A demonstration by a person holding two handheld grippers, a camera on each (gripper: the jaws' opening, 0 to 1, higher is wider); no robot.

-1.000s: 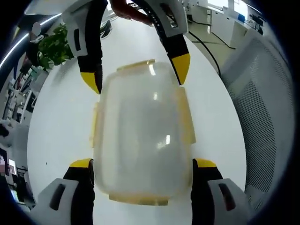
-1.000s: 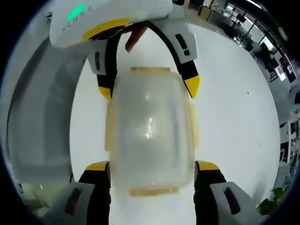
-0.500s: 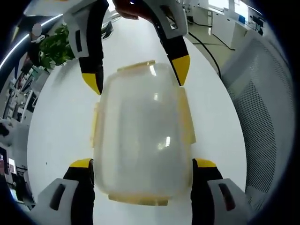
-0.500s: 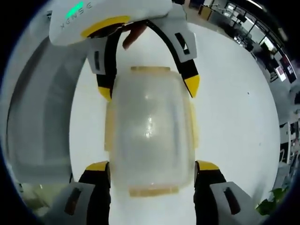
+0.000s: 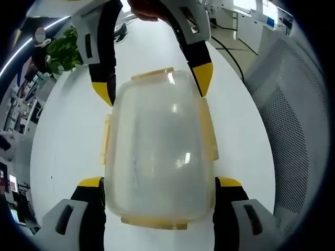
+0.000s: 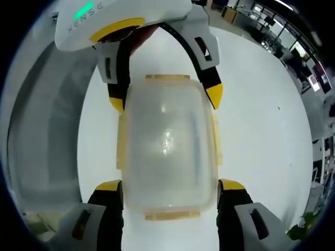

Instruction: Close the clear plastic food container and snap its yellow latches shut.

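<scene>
A clear plastic food container point(image 5: 157, 151) with yellow latches point(image 5: 209, 130) lies on a white table point(image 5: 68, 136), bracketed end to end: the left gripper point(image 5: 157, 183) and right gripper point(image 6: 170, 185) each straddle it, jaws spread wide beside its corners.

Clear plastic food container point(image 5: 157, 151) on white table point(image 5: 68, 136), between left gripper point(image 5: 159, 185) jaws near end, right gripper point(image 5: 152, 86) jaws far end.
</scene>
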